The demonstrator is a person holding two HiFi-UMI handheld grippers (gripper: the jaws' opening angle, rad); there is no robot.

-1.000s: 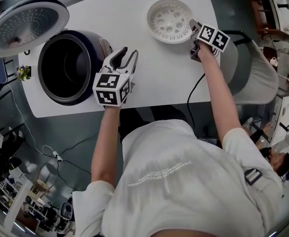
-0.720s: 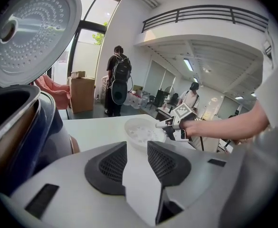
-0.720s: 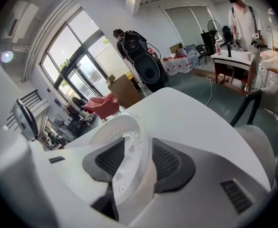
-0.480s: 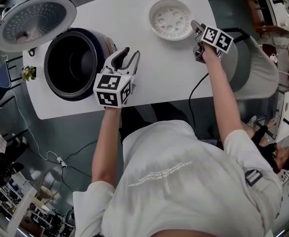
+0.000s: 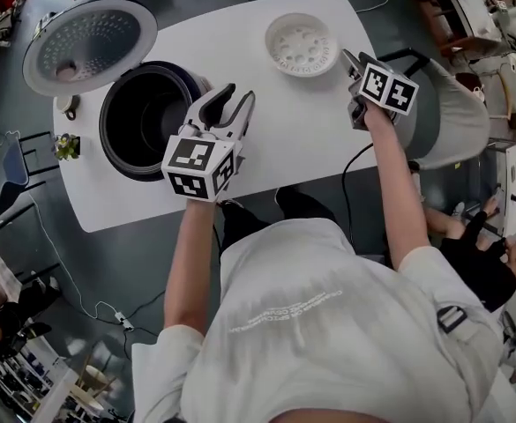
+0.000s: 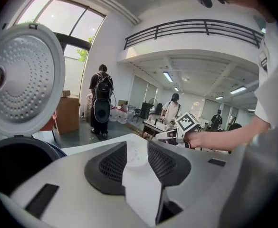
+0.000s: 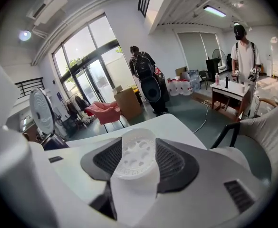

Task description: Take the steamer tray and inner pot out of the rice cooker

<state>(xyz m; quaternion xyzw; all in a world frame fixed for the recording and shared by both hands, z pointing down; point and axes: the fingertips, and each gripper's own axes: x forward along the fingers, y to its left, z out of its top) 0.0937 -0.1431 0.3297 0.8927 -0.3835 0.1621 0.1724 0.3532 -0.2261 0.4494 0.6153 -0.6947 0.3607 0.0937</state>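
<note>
Just spread right gripper fingers and backed off steamer tray, parked at far edge of desk; left gripper fingers spread, empty, ready for inner pot.

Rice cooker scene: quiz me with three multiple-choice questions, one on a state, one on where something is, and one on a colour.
1. The rice cooker's lid is:
A. shut
B. swung open
C. taken off

2. The steamer tray sits:
A. inside the cooker
B. on the table
C. on the lid

3. The steamer tray is:
A. white
B. black
C. red

Answers:
1 B: the head view shows the lid tipped back beside the cooker's open, dark mouth.
2 B: the tray rests on the tabletop, well apart from the cooker.
3 A: it looks white in both the head view and the right gripper view.
</note>
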